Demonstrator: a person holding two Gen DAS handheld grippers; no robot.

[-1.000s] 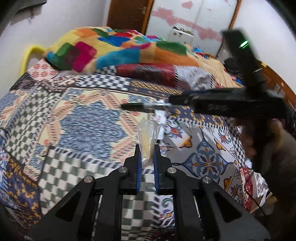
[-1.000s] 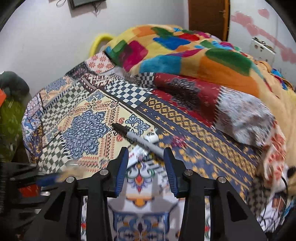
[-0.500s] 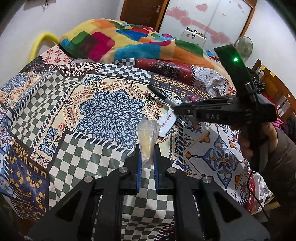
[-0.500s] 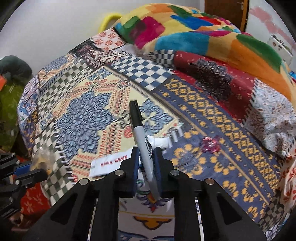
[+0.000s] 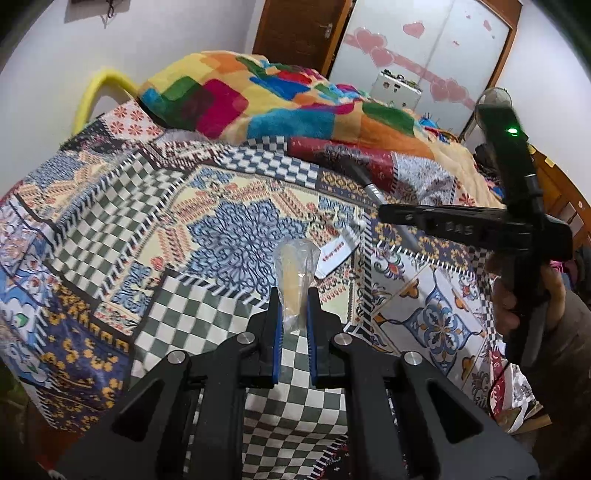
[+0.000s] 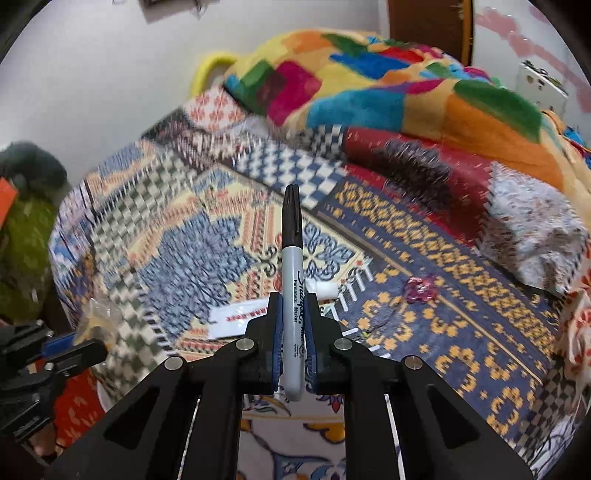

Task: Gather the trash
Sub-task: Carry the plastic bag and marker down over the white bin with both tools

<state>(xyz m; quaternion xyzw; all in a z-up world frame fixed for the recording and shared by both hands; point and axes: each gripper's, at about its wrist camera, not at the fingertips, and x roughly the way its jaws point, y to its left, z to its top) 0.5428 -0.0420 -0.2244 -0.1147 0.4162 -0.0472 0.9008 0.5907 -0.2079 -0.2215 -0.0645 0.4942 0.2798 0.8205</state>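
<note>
My left gripper (image 5: 293,306) is shut on a clear crumpled plastic wrapper (image 5: 295,271), held above the patterned bedspread (image 5: 110,229). My right gripper (image 6: 294,314) is shut on a black-capped grey marker (image 6: 293,258), lifted off the bed and pointing forward. The marker also shows in the left wrist view (image 5: 373,190) sticking out of the right gripper (image 5: 388,213). A white paper strip with red print (image 5: 336,254) lies on the bedspread; it also shows in the right wrist view (image 6: 240,317). A small white cap-like piece (image 6: 325,288) and a pink scrap (image 6: 421,288) lie beyond it.
A colourful patchwork blanket (image 5: 266,99) is bunched at the far side of the bed. A yellow bed rail (image 5: 96,92) stands by the white wall. A green bundle (image 6: 22,240) sits left of the bed. A wooden door (image 5: 295,33) and wardrobe stand behind.
My right gripper closed on the marker and lifted it off the bedspread. My left gripper kept hold of the wrapper and drew back and up a little.
</note>
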